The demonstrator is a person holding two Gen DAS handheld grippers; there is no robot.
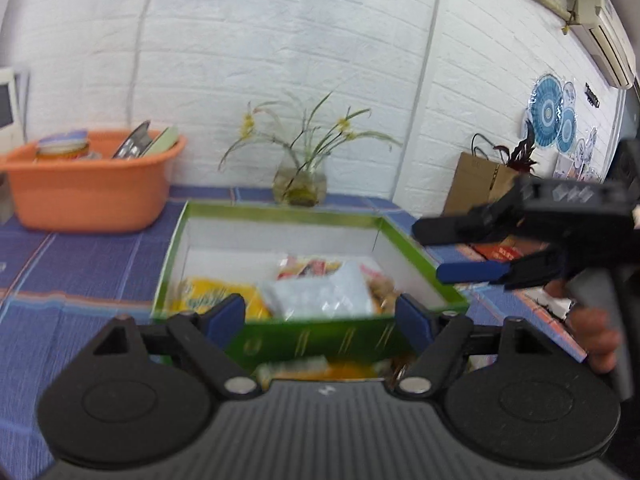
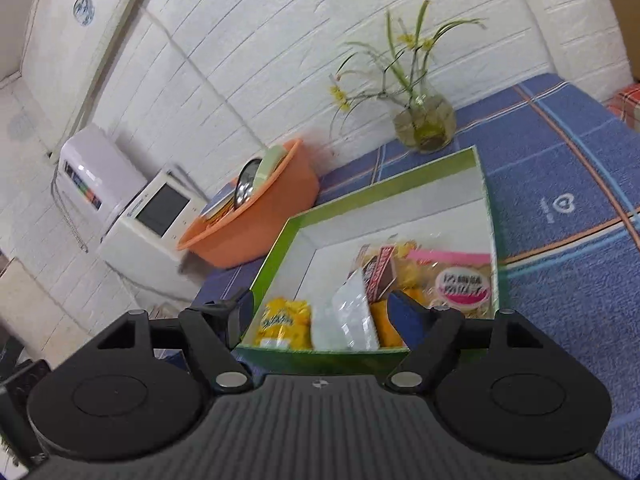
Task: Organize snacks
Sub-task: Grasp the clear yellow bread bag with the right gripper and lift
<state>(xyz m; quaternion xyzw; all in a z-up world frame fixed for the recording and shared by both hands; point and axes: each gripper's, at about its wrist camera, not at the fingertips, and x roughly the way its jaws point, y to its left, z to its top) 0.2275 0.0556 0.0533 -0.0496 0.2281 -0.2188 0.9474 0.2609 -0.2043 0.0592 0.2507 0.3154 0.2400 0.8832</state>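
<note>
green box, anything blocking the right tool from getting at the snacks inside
Nothing visible does. The green box is open-topped with no lid, and the snack packets lie exposed on its floor. The right tool hangs open just above its near wall, empty. The left tool is at the box's near wall too, also open.

Orange basin (image 1: 88, 196), flower vase (image 1: 300, 184), white appliance (image 2: 152, 216), blue tablecloth (image 1: 80, 264)

A green box (image 1: 416, 248) with white inner walls is set open on the blue checked surface (image 1: 80, 264). Inside it are seen a yellow snack bag (image 2: 286, 322), a clear white packet (image 2: 354, 316), a red-and-white pack (image 2: 380, 270) and a pink-labelled bag (image 2: 462, 286), heaped toward its near end.
</note>
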